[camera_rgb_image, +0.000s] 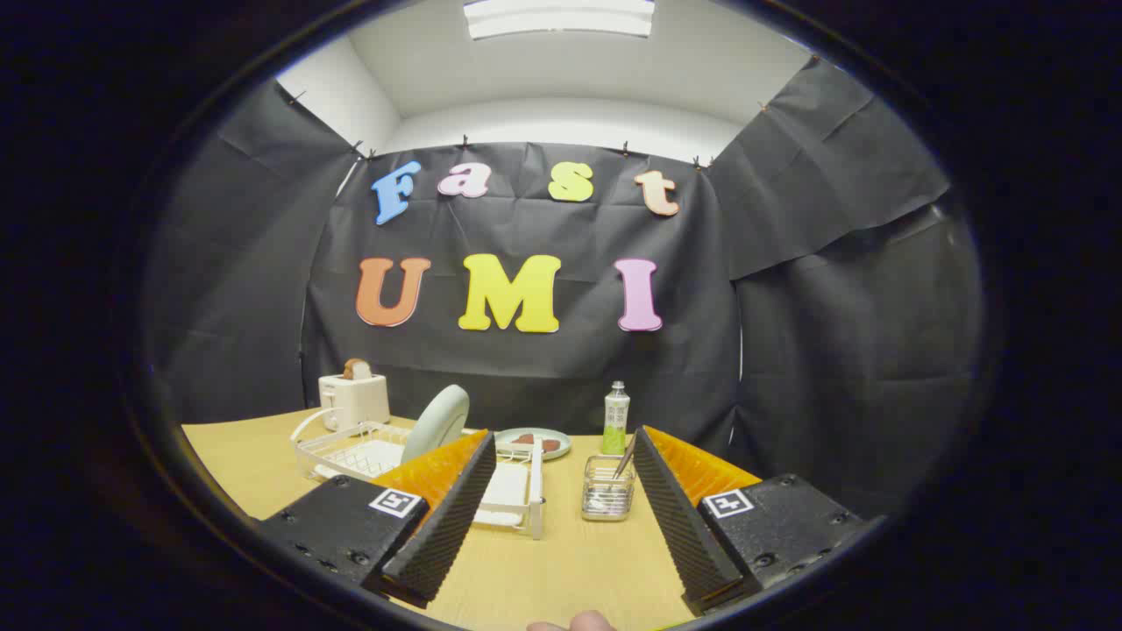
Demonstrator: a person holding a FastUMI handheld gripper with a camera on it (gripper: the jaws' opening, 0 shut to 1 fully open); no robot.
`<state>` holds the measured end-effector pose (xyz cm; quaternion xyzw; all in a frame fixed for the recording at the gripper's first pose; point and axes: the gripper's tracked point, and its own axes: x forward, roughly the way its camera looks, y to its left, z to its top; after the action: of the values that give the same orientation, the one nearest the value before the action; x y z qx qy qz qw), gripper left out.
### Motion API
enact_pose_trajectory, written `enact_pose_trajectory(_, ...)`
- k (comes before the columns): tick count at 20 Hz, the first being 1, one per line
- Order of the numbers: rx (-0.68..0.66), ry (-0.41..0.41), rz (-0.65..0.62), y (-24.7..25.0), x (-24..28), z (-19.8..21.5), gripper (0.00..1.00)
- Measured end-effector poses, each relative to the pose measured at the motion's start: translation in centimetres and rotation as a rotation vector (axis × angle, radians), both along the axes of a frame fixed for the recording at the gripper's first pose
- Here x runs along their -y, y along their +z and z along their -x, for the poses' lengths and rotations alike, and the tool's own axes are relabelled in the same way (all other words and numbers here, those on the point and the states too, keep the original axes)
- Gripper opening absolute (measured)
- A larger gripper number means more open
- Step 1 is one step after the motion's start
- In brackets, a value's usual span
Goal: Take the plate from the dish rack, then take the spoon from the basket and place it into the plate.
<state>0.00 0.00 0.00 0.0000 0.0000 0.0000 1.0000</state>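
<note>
Looking along my gripper (557,517), I see its fingers spread wide over the surface (561,570), holding nothing. The plate (438,422) stands upright in the dish rack (351,456); the spoon (624,457) leans in the basket (607,498) between the fingers.

Light wooden table (561,561). On it: white dish rack (368,456) holding an upright pale plate (438,421), cream toaster (353,399) behind the rack, small wire basket (607,498) with a spoon (624,460) sticking out, green bottle (616,419), and a flat plate with brown food (535,443) beside the bottle. Gripper (561,517) fingers spread wide apart above the table.
</note>
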Motion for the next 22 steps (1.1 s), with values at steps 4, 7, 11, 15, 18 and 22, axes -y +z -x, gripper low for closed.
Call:
enact_pose_trajectory(4,0.002,-0.005,-0.043,0.0,0.5,0.0,1.00)
enact_pose_trajectory(7,0.002,-0.025,-0.046,0.0,1.0,0.1,1.00)
enact_pose_trajectory(11,-0.007,-0.030,-0.038,-0.2,1.0,0.1,1.00)
enact_pose_trajectory(15,-0.014,-0.011,-0.046,-0.3,0.5,0.0,1.00)
enact_pose_trajectory(18,-0.022,0.001,-0.032,-0.3,0.1,-0.3,1.00)
enact_pose_trajectory(22,-0.048,0.029,-0.025,-0.5,-0.5,-0.7,1.00)
